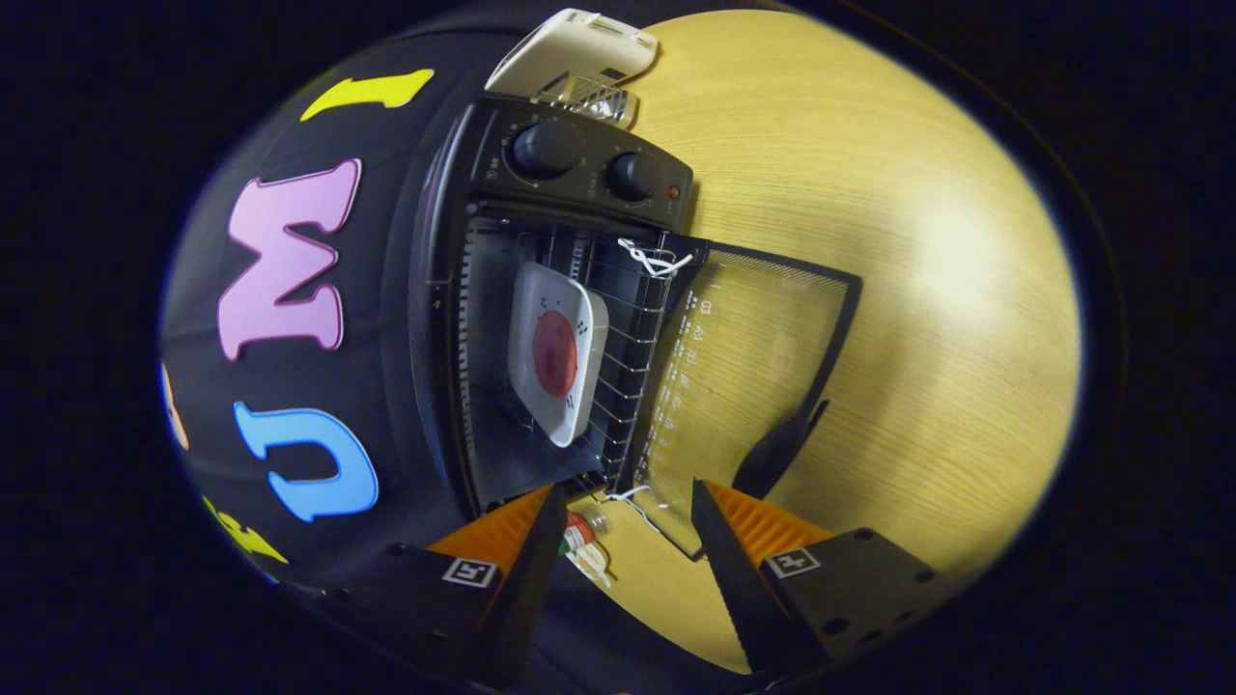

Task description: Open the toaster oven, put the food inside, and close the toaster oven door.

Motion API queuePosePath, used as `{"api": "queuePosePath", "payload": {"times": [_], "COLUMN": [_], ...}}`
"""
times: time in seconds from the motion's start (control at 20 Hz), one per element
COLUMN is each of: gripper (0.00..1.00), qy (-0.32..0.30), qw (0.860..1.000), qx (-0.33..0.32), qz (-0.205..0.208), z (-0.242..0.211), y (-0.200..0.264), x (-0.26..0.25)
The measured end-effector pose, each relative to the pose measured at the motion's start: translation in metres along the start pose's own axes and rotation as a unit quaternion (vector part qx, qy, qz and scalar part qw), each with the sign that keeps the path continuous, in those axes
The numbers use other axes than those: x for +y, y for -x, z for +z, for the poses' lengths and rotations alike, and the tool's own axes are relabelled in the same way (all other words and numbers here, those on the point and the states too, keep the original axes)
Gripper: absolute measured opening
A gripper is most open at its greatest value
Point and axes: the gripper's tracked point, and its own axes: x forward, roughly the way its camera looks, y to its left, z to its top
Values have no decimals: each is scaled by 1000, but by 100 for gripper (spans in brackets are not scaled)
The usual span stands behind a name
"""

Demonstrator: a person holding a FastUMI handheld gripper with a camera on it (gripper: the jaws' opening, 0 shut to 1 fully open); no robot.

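My jaws (623,541) stand wide apart, holding nothing, near the toaster oven (541,319); its glass door (744,386) hangs open, and the white plate (555,352) of food sits inside.

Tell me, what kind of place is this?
Probably a mock kitchen in a booth: a toaster oven with its door open and a plate of food inside, on a wooden table. The open gripper holds nothing.

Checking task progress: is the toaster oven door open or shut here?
Open: the glass door lies folded down onto the table, exposing the plate of food on the rack.
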Motion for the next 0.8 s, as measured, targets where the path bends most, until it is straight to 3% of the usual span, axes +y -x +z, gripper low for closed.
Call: {"api": "queuePosePath", "payload": {"times": [0.1, 0.15, 0.3, 0.4, 0.55, 0.7, 0.8], "gripper": [86, 95, 98, 98, 99, 99, 99], "qy": [55, 91, 229, 342, 473, 542, 570], "qw": [998, 996, 973, 937, 872, 827, 804], "qx": [-8, -14, -19, -24, -23, -14, -12], "qz": [-7, -12, -33, -65, -120, -148, -169], "z": [-1, -2, -9, -11, -16, -27, -29], "y": [16, 25, 40, 42, 31, 8, -10], "x": [-10, -16, -35, -56, -86, -112, -122]}}
